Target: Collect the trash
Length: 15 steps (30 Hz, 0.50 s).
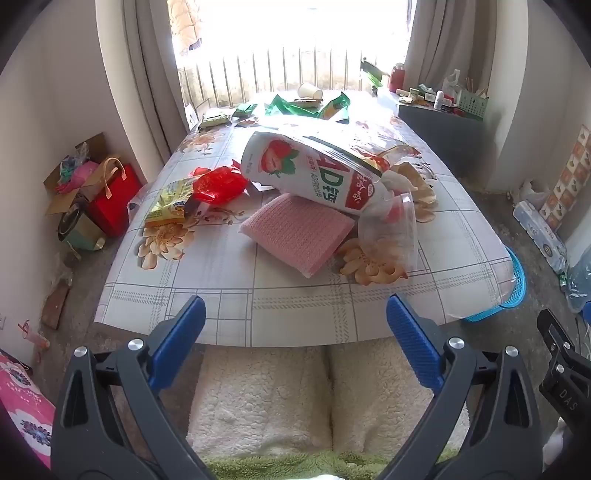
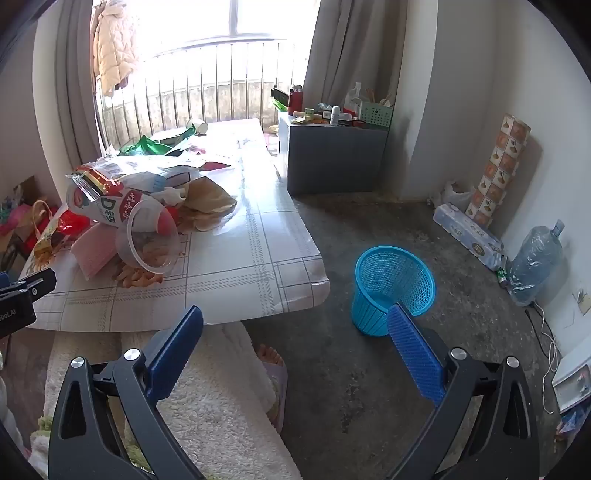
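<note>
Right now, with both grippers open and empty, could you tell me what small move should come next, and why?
Probably ease the left gripper forward toward the strawberry bag, the piece topping the nearest pile. Both grippers are open and empty, the right gripper faces the floor, and the blue basket stands upright beside the table.

Hard daylight pours through a tall window (image 2: 229,22) with metal railing bars (image 2: 207,85), flanked by grey-beige curtains (image 2: 343,48). A low grey cabinet (image 2: 332,162) stands on the rough grey concrete floor (image 2: 369,369) against white plaster walls (image 2: 469,74).

Floral table (image 1: 229,317), grey cabinet (image 2: 332,166)
</note>
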Motion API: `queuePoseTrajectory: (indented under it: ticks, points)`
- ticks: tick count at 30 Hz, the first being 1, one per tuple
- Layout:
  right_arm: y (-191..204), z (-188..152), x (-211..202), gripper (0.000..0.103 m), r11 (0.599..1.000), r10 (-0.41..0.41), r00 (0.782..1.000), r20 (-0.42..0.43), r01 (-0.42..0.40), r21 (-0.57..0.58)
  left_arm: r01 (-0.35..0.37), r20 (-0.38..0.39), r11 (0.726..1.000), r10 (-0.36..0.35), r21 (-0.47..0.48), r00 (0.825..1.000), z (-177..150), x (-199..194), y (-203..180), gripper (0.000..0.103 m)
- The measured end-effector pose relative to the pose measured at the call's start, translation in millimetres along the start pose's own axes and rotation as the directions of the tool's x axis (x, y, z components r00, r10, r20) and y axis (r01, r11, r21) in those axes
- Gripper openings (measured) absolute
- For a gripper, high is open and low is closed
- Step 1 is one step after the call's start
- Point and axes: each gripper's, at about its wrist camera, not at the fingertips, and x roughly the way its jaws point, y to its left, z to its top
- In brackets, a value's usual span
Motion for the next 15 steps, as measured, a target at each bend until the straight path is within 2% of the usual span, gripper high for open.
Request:
queuePoseTrajectory:
  ticks: [15]
  points:
    - [1.3, -0.1, 1.0, 0.097, 1.0, -0.003, 1.0, -0.003, 0.003, 0.001, -0.005, -0.004, 1.0, 0.005, -0.003, 1.0, -0.9, -0.4, -0.8, 0.094]
